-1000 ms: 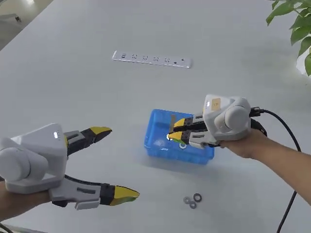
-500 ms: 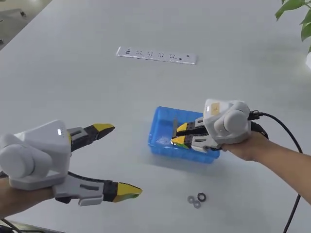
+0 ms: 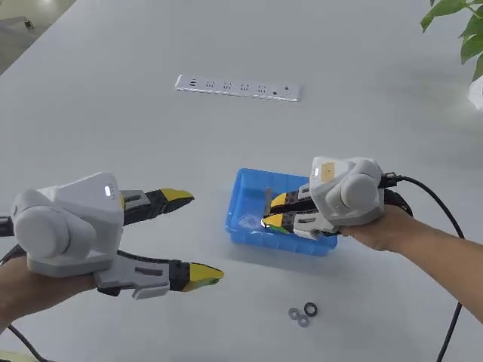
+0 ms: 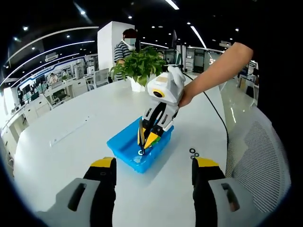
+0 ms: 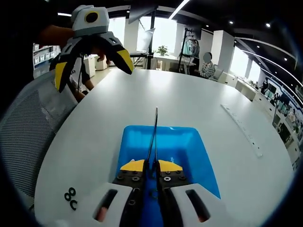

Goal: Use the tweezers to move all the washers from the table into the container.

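Observation:
A blue container (image 3: 243, 188) sits mid-table. My right gripper (image 3: 273, 212) hovers over it, shut on thin metal tweezers (image 3: 268, 198) whose tips point down into the box. The right gripper view looks along the tweezers (image 5: 154, 132) over the container (image 5: 199, 161), with the right gripper (image 5: 151, 165) closed around them. Three dark washers (image 3: 302, 313) lie together on the table in front of the container, also seen as washers (image 5: 70, 197) and washers (image 4: 194, 152). My left gripper (image 3: 200, 234) is open and holds nothing, to the left of the box. Its own view shows the left gripper (image 4: 154, 163) facing the container (image 4: 118, 142).
A white power strip (image 3: 238, 87) lies farther back on the grey table. Plant leaves (image 3: 460, 30) hang at the far right corner. A black cable (image 3: 445, 219) trails from the right gripper. A mesh chair (image 4: 265, 161) stands beside the table.
The right gripper stays over the container with the tweezers. The left gripper has drifted a little closer to the container. The head camera has shifted slightly.

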The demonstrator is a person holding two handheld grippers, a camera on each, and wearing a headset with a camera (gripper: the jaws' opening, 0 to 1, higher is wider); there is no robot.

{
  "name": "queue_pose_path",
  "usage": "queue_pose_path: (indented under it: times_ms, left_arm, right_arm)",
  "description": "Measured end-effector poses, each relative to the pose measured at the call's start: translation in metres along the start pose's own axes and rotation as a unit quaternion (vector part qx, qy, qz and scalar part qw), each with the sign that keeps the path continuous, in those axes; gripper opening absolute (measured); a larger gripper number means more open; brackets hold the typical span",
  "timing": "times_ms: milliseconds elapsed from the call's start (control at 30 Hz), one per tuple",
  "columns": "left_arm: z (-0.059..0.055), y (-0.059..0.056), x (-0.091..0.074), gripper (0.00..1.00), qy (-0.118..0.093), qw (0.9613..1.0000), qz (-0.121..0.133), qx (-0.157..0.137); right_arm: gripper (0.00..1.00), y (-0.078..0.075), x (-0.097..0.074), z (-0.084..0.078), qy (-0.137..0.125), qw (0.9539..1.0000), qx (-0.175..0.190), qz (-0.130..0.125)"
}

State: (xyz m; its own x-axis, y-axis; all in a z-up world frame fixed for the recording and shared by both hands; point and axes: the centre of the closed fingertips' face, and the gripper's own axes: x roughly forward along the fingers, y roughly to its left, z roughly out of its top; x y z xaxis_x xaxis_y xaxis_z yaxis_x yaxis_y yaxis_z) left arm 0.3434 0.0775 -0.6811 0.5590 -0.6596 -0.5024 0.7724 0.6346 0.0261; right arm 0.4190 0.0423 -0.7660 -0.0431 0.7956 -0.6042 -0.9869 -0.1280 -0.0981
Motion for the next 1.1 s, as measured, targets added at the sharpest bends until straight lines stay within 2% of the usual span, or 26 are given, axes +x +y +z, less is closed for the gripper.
queue_pose_path:
  times_ms: [233, 300, 500, 667, 800, 900, 1100]
  left_arm:
    - [0.009, 0.006, 0.010, 0.56, 0.014, 0.9990, -0.025, 0.035]
    - [0.011, 0.008, 0.016, 0.50, 0.026, 0.9979, -0.035, 0.048]
    - [0.021, 0.015, 0.032, 0.40, 0.038, 0.9951, -0.052, 0.074]
    - [0.025, 0.021, 0.044, 0.32, 0.068, 0.9893, -0.070, 0.109]
    - [0.036, 0.029, 0.052, 0.28, 0.069, 0.9872, -0.068, 0.126]
    - [0.042, 0.031, 0.056, 0.25, 0.075, 0.9850, -0.078, 0.135]
    - [0.040, 0.032, 0.065, 0.21, 0.102, 0.9772, -0.099, 0.158]
  right_arm:
    - [0.08, 0.000, 0.001, 0.000, 0.001, 1.0000, -0.001, 0.000]
    - [0.08, 0.001, 0.001, 0.000, 0.002, 1.0000, -0.004, 0.001]
    - [0.08, 0.003, 0.002, 0.001, 0.007, 0.9999, -0.013, 0.003]
    - [0.08, 0.003, 0.002, 0.001, 0.009, 0.9998, -0.018, 0.005]
    - [0.08, 0.003, 0.002, 0.001, 0.009, 0.9998, -0.019, 0.005]
    - [0.08, 0.003, 0.002, 0.001, 0.011, 0.9997, -0.023, 0.005]
    - [0.08, 0.003, 0.002, 0.000, 0.012, 0.9996, -0.025, 0.006]
